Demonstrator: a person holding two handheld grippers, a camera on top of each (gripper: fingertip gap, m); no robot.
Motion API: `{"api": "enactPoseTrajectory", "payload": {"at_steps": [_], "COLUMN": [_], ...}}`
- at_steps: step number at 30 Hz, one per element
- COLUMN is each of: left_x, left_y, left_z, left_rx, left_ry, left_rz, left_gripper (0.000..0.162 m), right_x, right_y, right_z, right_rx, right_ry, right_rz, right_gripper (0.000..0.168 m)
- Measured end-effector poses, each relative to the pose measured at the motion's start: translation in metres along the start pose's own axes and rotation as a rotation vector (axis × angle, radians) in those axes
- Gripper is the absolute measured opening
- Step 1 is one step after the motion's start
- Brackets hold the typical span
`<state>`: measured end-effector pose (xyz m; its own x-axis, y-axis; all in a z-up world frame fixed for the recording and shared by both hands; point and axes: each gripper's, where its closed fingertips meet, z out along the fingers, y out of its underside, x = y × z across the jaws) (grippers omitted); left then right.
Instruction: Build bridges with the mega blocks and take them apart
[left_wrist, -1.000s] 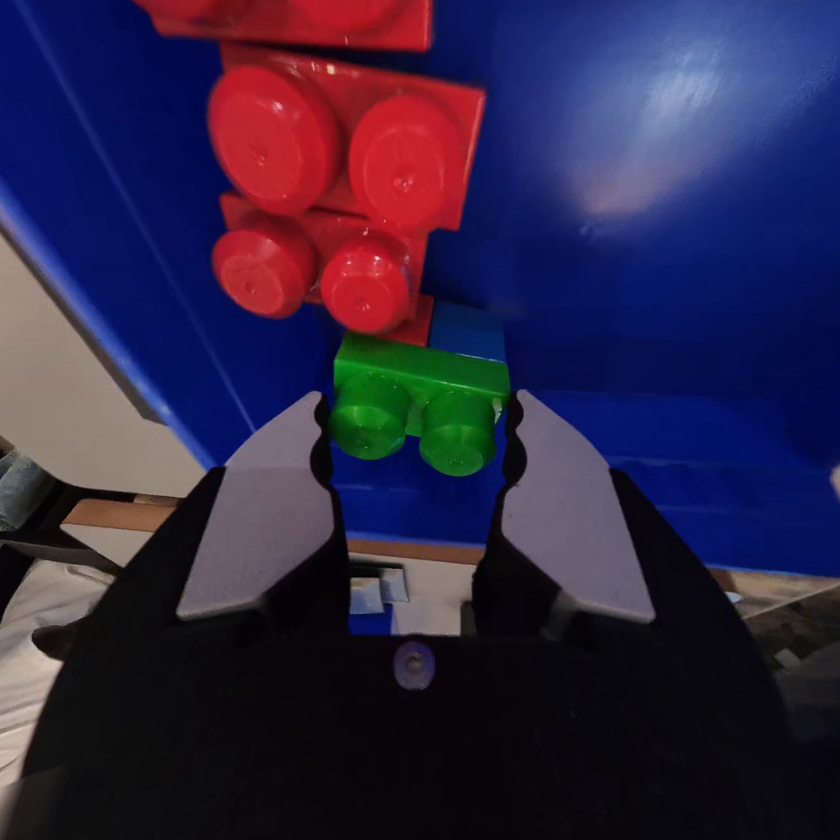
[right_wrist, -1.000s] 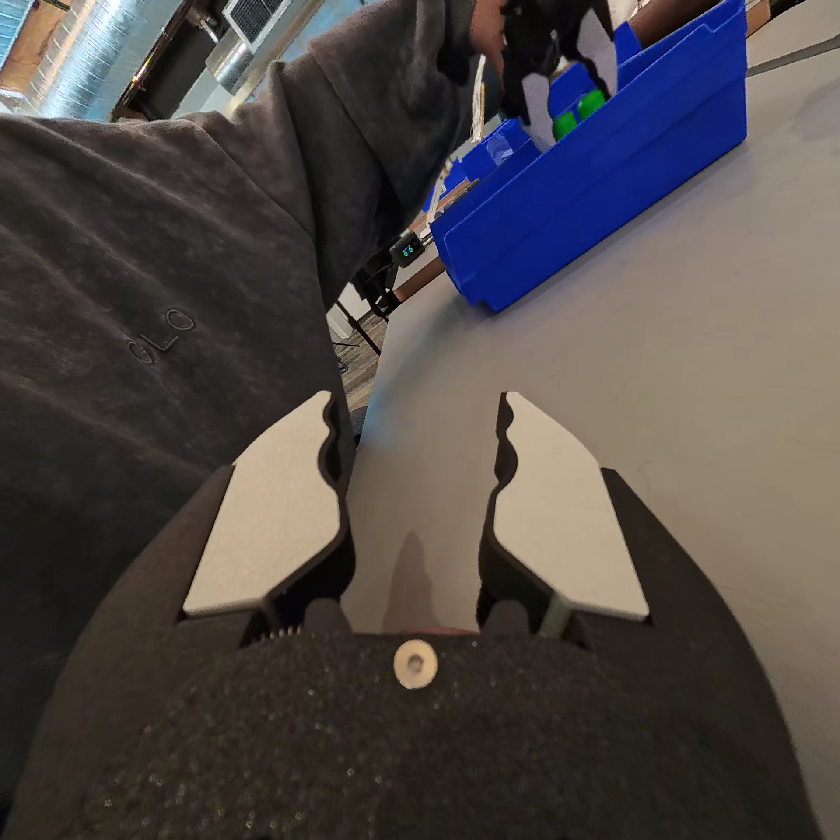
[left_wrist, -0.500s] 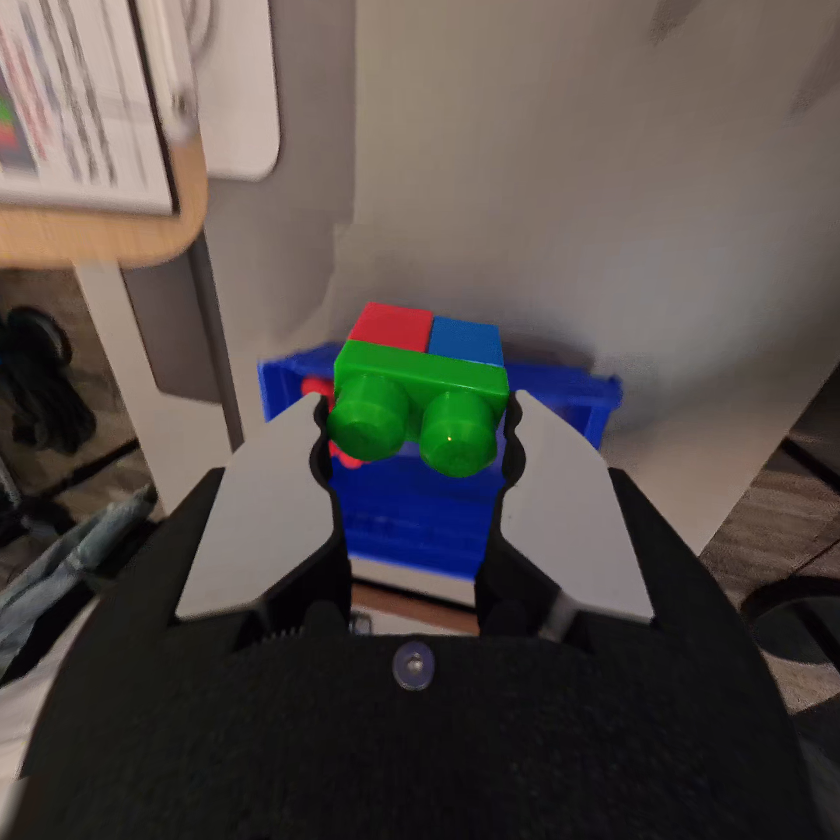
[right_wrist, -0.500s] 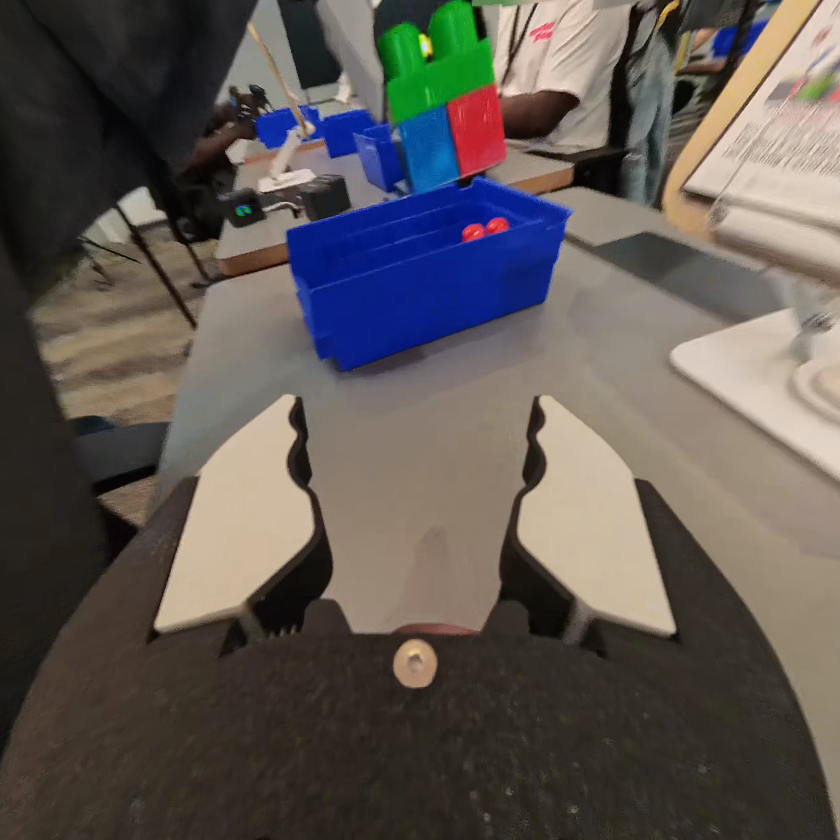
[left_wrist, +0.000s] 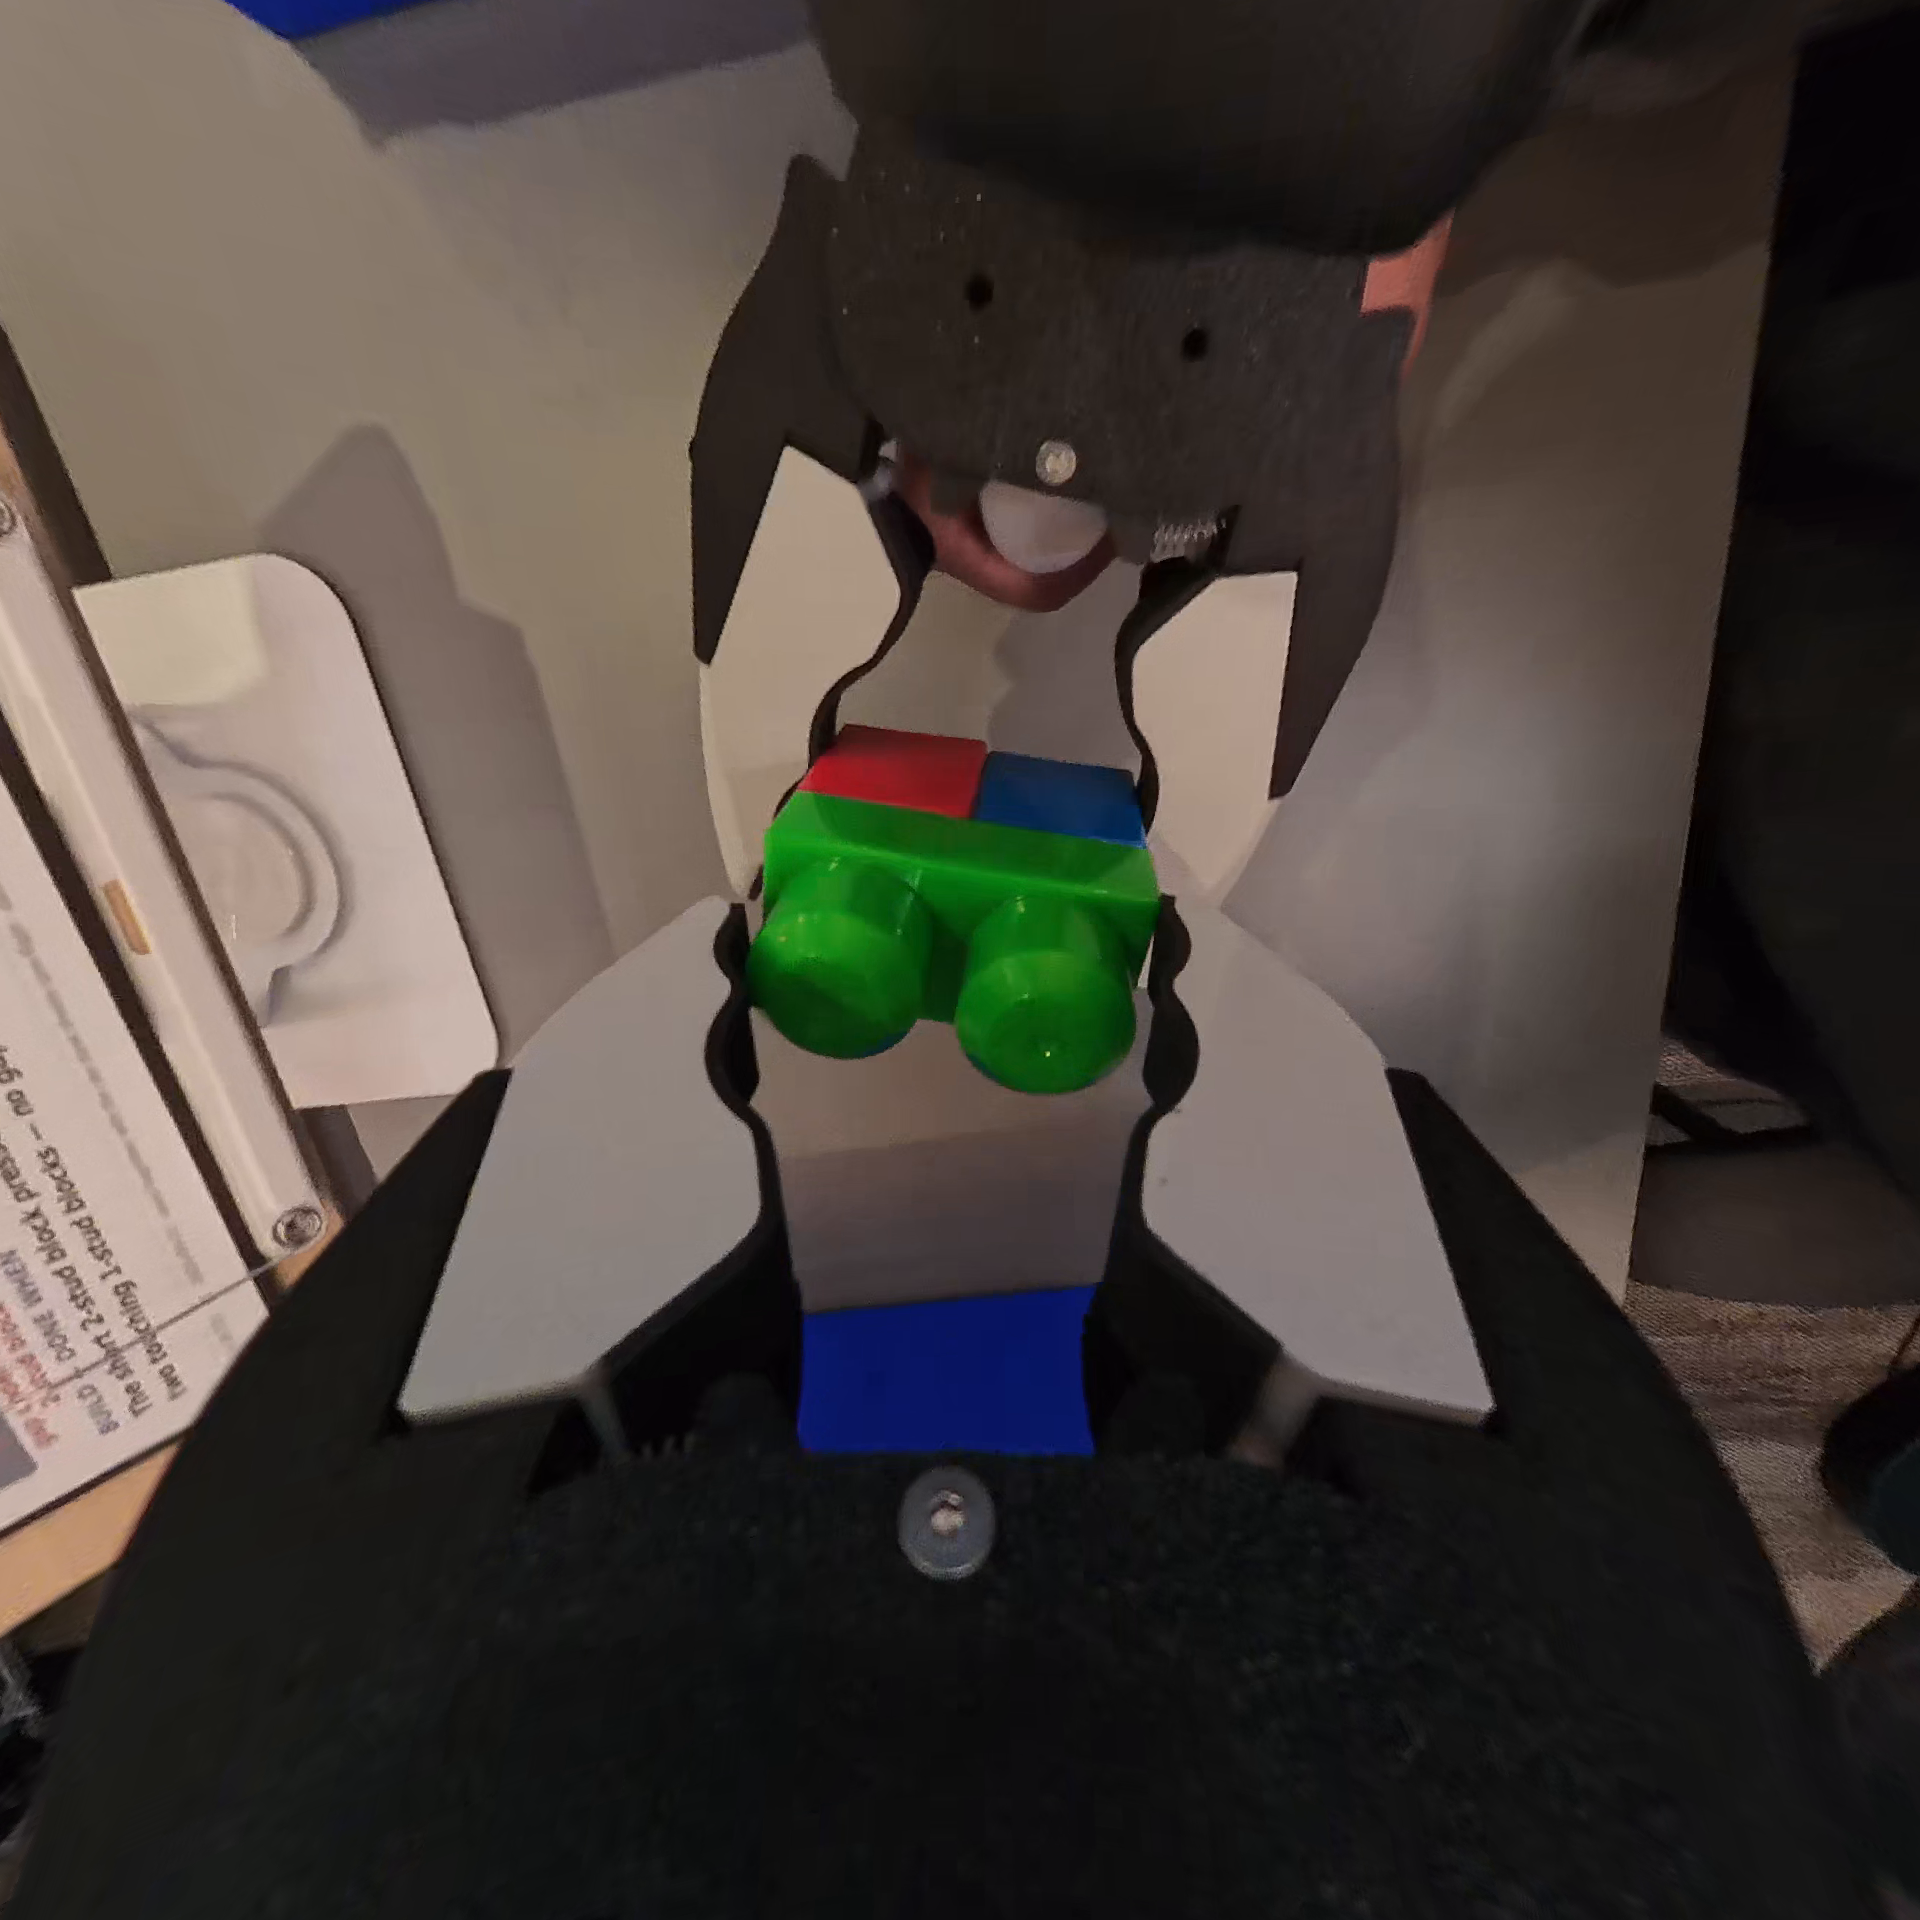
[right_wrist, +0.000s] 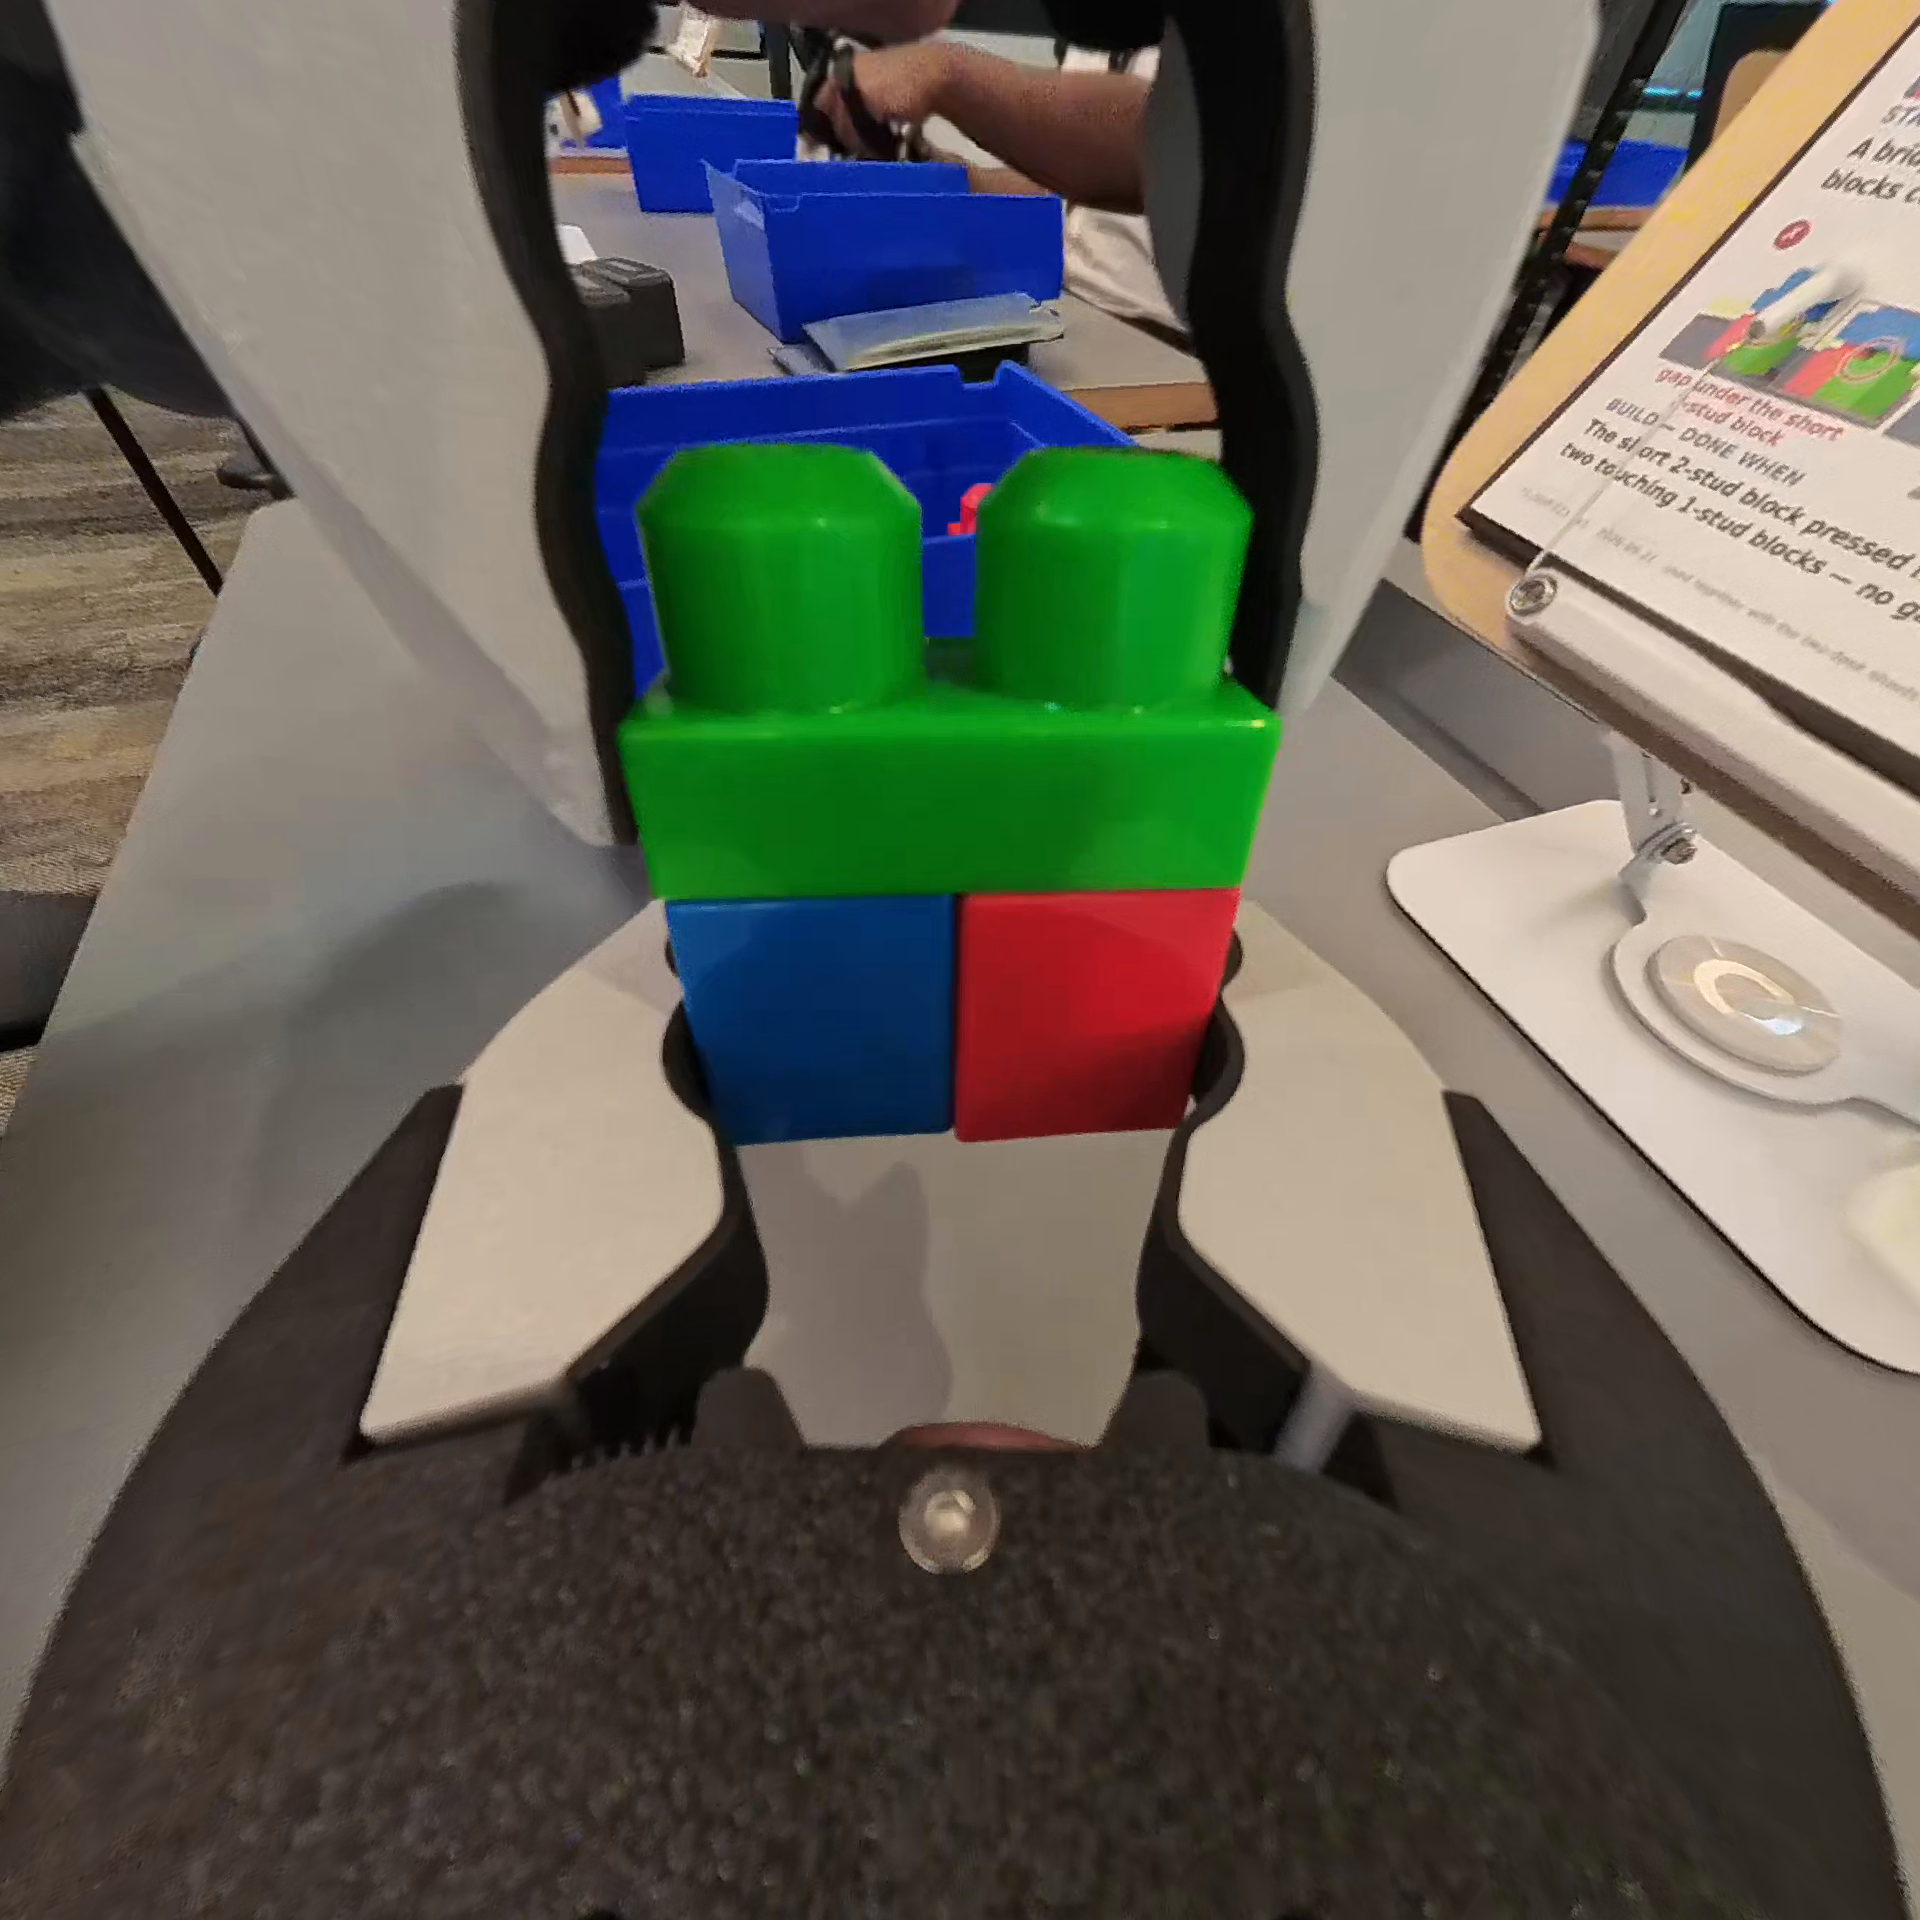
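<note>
A small bridge is held in the air: a green two-stud block (left_wrist: 956, 883) on top of a red block (left_wrist: 899, 769) and a blue block (left_wrist: 1055, 800) standing side by side. My left gripper (left_wrist: 945, 935) is shut on the green block's ends. My right gripper (right_wrist: 951, 997) faces it, open, with a finger close against the outer side of the blue block (right_wrist: 821, 1018) and one against the red block (right_wrist: 1081, 1008). In the right wrist view the green block (right_wrist: 945, 800) shows between the left gripper's fingers (right_wrist: 364, 416).
A blue bin (right_wrist: 810, 410) stands on the grey table (right_wrist: 260, 831) behind the bridge, something red inside it. An instruction board (right_wrist: 1714, 468) on a white stand (right_wrist: 1538, 987) is at the right. More blue bins (right_wrist: 894, 239) and a person's arm are on a far table. The grippers' ends are close to 5 centimetres from one another.
My left gripper lifted the bridge out of the blue bin and brought it over the table. My right gripper moved up to it, and its fingers now flank the blue and red blocks.
</note>
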<state>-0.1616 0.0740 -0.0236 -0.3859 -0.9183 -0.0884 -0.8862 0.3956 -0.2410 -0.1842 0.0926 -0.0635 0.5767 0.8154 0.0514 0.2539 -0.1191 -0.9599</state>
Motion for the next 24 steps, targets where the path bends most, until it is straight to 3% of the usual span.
{"api": "enactPoseTrajectory", "payload": {"at_steps": [5, 14, 16, 17, 20, 24], "left_x": [0.001, 0.013, 0.003, -0.003, -0.013, -0.002], "left_y": [-0.008, 0.006, 0.006, 0.005, 0.016, 0.024], "left_z": [0.002, 0.002, -0.012, -0.025, -0.057, -0.068], "left_rx": [0.031, 0.039, 0.077, 0.115, 0.172, 0.215], "left_ry": [-0.025, -0.001, -0.055, -0.070, -0.093, -0.134], "left_rz": [0.024, 0.025, 0.018, -0.007, -0.070, -0.094], "left_gripper": [0.072, 0.069, 0.069, 0.069, 0.069, 0.069], "right_x": [0.001, -0.012, -0.003, -0.003, -0.006, 0.000], "right_y": [0.005, 0.015, 0.053, 0.065, 0.074, 0.071], "right_z": [-0.010, -0.003, -0.001, -0.001, -0.008, -0.014], "right_rx": [-0.040, -0.075, -0.239, -0.240, -0.249, -0.214], "right_ry": [0.005, -0.053, -0.012, -0.016, -0.026, -0.009], "right_rz": [-0.026, -0.069, -0.110, -0.081, -0.030, 0.014], "right_gripper": [0.090, 0.090, 0.090, 0.090, 0.090, 0.090]}}
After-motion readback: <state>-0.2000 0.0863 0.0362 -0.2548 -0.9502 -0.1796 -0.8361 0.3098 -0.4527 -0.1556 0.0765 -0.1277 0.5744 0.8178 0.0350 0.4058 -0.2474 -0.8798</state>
